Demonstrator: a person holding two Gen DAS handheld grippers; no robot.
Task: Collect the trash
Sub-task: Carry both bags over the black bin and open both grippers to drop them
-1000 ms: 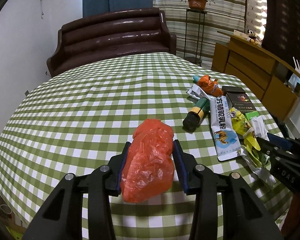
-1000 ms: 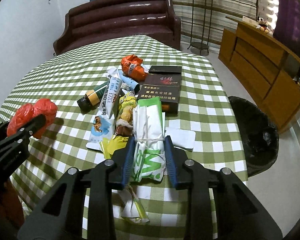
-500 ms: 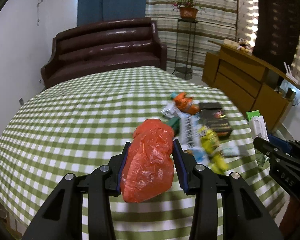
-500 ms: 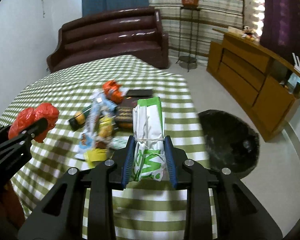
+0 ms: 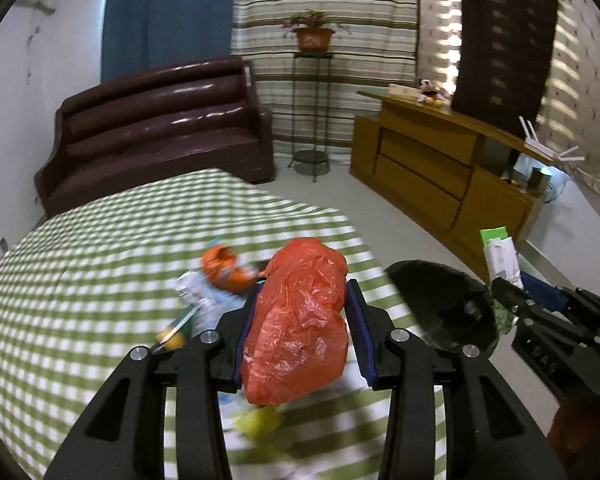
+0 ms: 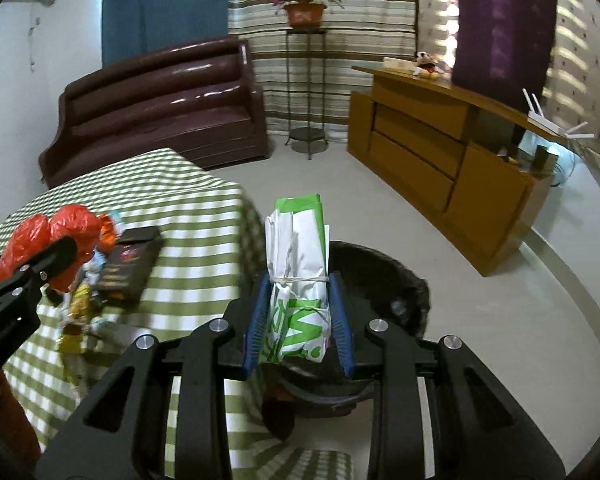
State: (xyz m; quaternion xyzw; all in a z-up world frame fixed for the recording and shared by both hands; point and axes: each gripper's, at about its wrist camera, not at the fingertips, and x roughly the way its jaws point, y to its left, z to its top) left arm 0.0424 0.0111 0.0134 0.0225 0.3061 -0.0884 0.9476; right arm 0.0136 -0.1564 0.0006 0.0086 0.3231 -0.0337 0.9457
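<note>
My left gripper is shut on a crumpled red plastic bag, held above the table's right part; it also shows in the right wrist view. My right gripper is shut on a tied green-and-white paper bundle, held over the black-lined trash bin on the floor beside the table. The bin and bundle show at right in the left wrist view. Several wrappers, a dark box and an orange wad lie on the green checked tablecloth.
A dark brown sofa stands behind the table. A wooden sideboard runs along the right wall. A plant stand stands by the striped curtain. Pale floor lies between the table and the sideboard.
Both grippers have risen and swung right, carrying their loads. The right gripper has gone from above the table edge to over the bin. The grips are unchanged.
</note>
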